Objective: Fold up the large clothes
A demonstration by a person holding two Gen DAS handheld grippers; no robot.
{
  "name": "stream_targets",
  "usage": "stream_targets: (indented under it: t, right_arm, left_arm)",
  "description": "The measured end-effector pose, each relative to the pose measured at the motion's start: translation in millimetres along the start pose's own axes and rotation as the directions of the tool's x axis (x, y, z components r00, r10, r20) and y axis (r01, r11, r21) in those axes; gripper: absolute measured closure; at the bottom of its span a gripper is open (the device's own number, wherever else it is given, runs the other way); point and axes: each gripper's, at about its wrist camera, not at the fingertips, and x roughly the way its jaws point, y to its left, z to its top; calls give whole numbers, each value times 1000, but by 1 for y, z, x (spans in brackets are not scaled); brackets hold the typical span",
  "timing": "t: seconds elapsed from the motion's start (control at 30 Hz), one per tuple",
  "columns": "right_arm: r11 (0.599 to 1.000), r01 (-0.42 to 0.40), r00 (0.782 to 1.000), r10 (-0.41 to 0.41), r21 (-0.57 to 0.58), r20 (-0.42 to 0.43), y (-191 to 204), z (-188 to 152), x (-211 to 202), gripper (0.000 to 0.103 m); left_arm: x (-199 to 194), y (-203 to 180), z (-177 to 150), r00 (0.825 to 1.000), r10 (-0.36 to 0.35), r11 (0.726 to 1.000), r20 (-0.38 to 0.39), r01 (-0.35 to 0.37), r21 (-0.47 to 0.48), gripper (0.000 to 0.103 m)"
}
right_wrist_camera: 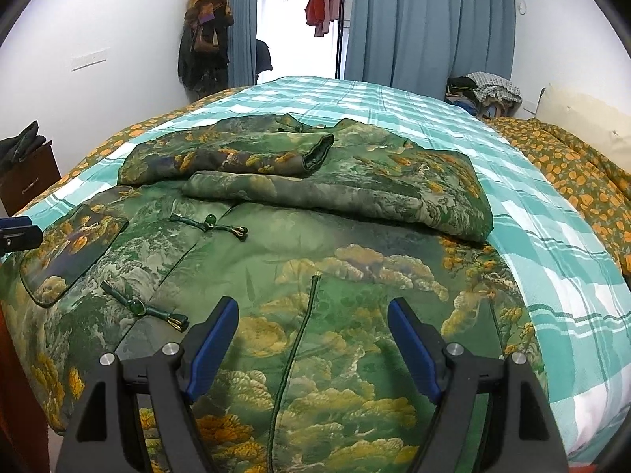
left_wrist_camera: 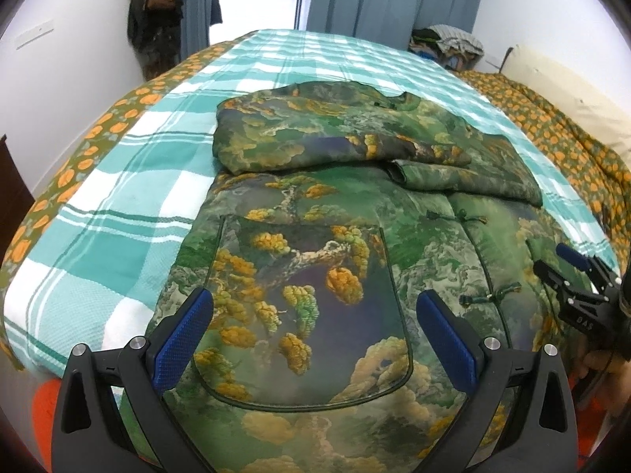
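A large green padded jacket (left_wrist_camera: 315,260) with a yellow tree and cloud print lies front up on the bed, also in the right wrist view (right_wrist_camera: 315,268). Both sleeves (right_wrist_camera: 236,157) are folded across its chest. It has knot buttons (right_wrist_camera: 211,225) down the front and a patch pocket (left_wrist_camera: 307,307). My left gripper (left_wrist_camera: 315,331) is open, empty, over the pocket near the hem. My right gripper (right_wrist_camera: 313,339) is open, empty, over the hem on the other side; it also shows at the right edge of the left wrist view (left_wrist_camera: 572,272).
The bed has a teal checked cover (left_wrist_camera: 118,216) over an orange-flowered quilt (right_wrist_camera: 572,173). A clothes pile (right_wrist_camera: 485,86) lies at the far corner, a pillow (right_wrist_camera: 583,118) at the right. Coats hang on the wall (right_wrist_camera: 205,35). A dark cabinet (right_wrist_camera: 27,177) stands at the left.
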Motion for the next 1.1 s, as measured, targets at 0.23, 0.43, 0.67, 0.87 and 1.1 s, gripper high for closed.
stream_targets:
  t: [0.23,0.43,0.67,0.87,1.1]
  right_arm:
    - [1000,-2,1000,2,-7,2,1,0,0,23]
    - [1000,-5,1000,5,-6,-4,2,0,1,23]
    - [1000,-3,1000,2,-3,-6,1,0,2,23]
    - [1000,-5,1000,5,-6,-5,1,1,2,23]
    - [991,-78,996,73,111,48,-80,38,-43,23]
  left_arm:
    - [0,3,1,1000,4,1000,-2,-4,-8,1]
    - [1,3,1,1000,9,1000,-10,-9,-5,1]
    - [2,3,1,1000,11,1000,-13,-11,-4,1]
    - [1,5,3,1000,12,1000,-14,-12,-5,1]
    - [-3,65,33,995,-92,980,-49,81,-183,1]
